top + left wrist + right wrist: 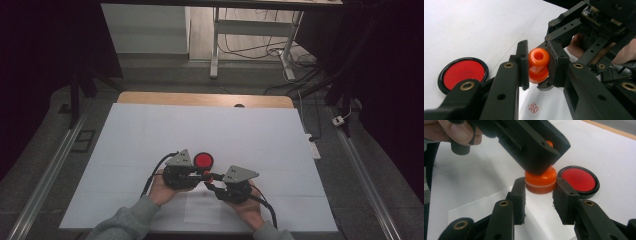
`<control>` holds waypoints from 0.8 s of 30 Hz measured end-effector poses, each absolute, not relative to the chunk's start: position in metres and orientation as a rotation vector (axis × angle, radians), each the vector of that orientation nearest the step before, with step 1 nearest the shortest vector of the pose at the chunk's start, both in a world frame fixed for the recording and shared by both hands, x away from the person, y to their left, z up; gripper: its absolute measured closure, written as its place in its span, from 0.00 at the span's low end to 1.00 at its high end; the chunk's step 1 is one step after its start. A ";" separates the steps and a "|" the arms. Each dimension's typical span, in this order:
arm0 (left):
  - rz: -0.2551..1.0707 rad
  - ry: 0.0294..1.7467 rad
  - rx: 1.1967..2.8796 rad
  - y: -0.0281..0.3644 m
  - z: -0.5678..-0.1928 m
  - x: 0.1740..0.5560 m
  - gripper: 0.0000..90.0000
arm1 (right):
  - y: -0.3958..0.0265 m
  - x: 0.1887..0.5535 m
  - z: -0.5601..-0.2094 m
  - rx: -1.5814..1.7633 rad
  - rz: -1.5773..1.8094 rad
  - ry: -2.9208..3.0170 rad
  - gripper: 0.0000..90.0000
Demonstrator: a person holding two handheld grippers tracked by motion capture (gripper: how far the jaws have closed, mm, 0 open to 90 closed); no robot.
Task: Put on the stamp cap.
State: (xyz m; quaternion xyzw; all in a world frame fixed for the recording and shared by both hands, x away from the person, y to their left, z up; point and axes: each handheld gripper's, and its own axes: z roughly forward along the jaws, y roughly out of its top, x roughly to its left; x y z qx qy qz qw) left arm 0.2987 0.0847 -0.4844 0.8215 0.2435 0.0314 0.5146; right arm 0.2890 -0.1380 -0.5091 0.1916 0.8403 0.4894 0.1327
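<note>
1. The orange stamp (538,65) sat just above the white desk (150,130), pinched between both tools beside the red ink pad (203,160).
2. The left hand-held gripper (537,66) was clamped tight on the stamp's knobby upper part.
3. The right hand-held gripper (540,192) had its jaws around the wider base, barely slack, right side looking just off it.
4. My guess: light, hard, glossy plastic, so kinda slippery. The narrow waist under the knob seemed the safest place to grab.
</note>
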 end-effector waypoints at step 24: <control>0.078 0.611 1.952 0.093 -0.482 0.302 0.80 | -0.151 0.292 -0.512 0.596 1.385 2.425 0.60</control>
